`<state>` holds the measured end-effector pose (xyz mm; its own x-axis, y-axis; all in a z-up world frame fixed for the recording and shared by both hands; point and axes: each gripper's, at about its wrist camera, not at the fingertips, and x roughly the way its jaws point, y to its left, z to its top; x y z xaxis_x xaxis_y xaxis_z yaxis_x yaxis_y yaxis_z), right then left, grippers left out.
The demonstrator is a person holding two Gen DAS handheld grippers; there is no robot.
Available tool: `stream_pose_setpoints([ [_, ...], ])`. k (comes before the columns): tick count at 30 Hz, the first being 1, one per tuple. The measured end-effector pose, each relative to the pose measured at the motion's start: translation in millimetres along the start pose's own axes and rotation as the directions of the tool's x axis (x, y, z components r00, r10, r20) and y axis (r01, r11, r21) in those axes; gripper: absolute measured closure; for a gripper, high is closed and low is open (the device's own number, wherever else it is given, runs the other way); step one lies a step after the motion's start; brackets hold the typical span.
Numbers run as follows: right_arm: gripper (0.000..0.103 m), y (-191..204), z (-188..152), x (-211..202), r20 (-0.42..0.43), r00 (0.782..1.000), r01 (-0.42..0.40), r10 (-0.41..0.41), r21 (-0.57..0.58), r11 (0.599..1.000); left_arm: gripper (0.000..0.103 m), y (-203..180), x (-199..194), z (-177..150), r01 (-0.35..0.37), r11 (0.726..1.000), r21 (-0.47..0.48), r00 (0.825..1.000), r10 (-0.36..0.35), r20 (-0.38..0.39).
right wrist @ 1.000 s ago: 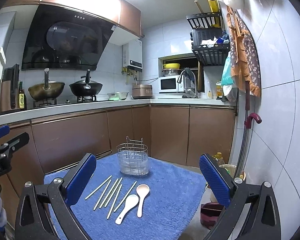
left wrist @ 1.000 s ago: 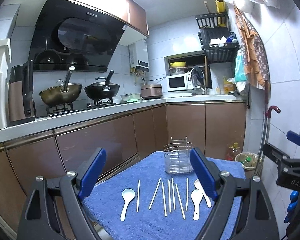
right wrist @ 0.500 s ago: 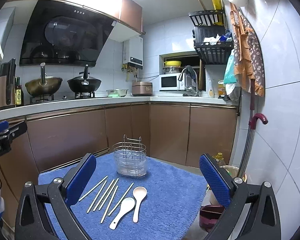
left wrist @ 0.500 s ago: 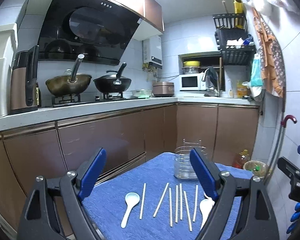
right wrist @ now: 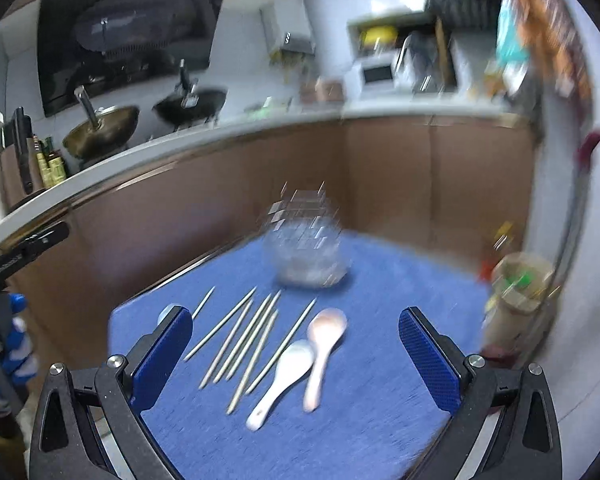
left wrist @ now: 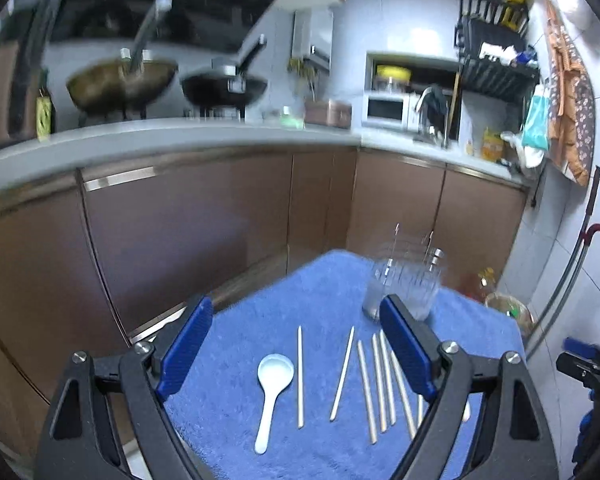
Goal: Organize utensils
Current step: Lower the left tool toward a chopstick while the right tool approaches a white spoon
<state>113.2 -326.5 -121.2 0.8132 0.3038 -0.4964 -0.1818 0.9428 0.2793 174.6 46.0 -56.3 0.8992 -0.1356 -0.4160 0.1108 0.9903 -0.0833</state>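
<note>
Chopsticks (left wrist: 380, 380) and white spoons (right wrist: 284, 380) lie side by side on a blue towel (left wrist: 320, 300), in front of a wire utensil holder (left wrist: 404, 280). Left gripper (left wrist: 296, 350) and right gripper (right wrist: 296, 356) hover above, both spread wide, empty, touching nothing.

Chopsticks (left wrist: 374, 382) between spoons (right wrist: 300, 360); holder (left wrist: 404, 286) behind

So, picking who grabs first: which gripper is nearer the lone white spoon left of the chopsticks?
Left. The left gripper hovers open directly over the lone white spoon; the right gripper hovers open over the two other spoons.
</note>
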Motion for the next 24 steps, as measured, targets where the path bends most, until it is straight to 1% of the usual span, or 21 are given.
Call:
stream_pose_setpoints([
  [1,0.0,-8.8,-3.3,11.9,-0.045,0.998,-0.053,0.054,0.036,0.998,0.018,7.7,9.1,-3.2,0.006,1.0,-0.007,1.0,-0.006,-0.028],
  [2,0.0,-12.3,-6.9,21.9,-0.072,0.993,-0.086,0.09,0.059,0.995,0.018,15.7,19.4,-6.9,0.021,1.0,-0.017,0.998,-0.022,-0.062],
  [4,0.004,-25.6,-13.4,40.8,-0.129,0.981,-0.13,0.143,0.108,0.986,0.018,30.2,39.3,-14.5,0.056,0.998,-0.043,0.99,-0.061,-0.13],
  [6,0.017,-33.1,-17.1,55.7,-0.171,0.969,-0.155,0.177,0.134,0.979,0.018,42.9,59.2,-22.7,0.083,0.995,-0.06,0.978,-0.093,-0.188],
  [7,0.021,-38.2,-19.6,66.4,-0.198,0.959,-0.174,0.202,0.148,0.974,0.018,47.8,68.6,-27.3,0.095,0.993,-0.064,0.97,-0.107,-0.217],
  [9,0.035,-43.4,-22.1,80.1,-0.23,0.945,-0.2,0.234,0.162,0.966,0.018,56.8,88.3,-36.3,0.11,0.991,-0.079,0.955,-0.128,-0.269],
  [11,0.042,-45.8,-24.2,92.7,-0.258,0.938,-0.2,0.233,0.147,0.969,0.018,62.2,104.1,-44.3,0.134,0.986,-0.094,0.94,-0.157,-0.302],
  [14,0.058,-49.5,-28.0,111.2,-0.301,0.926,-0.199,0.227,0.121,0.972,0.019,65.5,127.5,-54.1,0.17,0.979,-0.114,0.918,-0.2,-0.344],
  [15,0.061,-50.3,-28.2,117.6,-0.314,0.923,-0.197,0.224,0.118,0.973,0.019,67.6,135.6,-56.0,0.175,0.978,-0.118,0.911,-0.206,-0.357],
  [18,0.063,-51.2,-30.9,127.1,-0.344,0.908,-0.209,0.24,0.124,0.97,0.02,72.7,151.1,-59.8,0.182,0.973,-0.145,0.895,-0.225,-0.385],
  [20,0.063,-48.2,-35.4,130.6,-0.37,0.893,-0.225,0.257,0.127,0.966,0.02,76.1,154.0,-60.5,0.213,0.963,-0.167,0.887,-0.262,-0.381],
  [22,0.063,-46.9,-41.7,135.0,-0.406,0.873,-0.231,0.272,0.147,0.962,0.02,69.6,159.4,-58.3,0.259,0.945,-0.199,0.866,-0.319,-0.385],
  [24,0.063,-48.1,-46.0,136.9,-0.423,0.862,-0.228,0.281,0.172,0.958,0.02,60.4,165.0,-54.1,0.308,0.925,-0.224,0.837,-0.375,-0.398],
])
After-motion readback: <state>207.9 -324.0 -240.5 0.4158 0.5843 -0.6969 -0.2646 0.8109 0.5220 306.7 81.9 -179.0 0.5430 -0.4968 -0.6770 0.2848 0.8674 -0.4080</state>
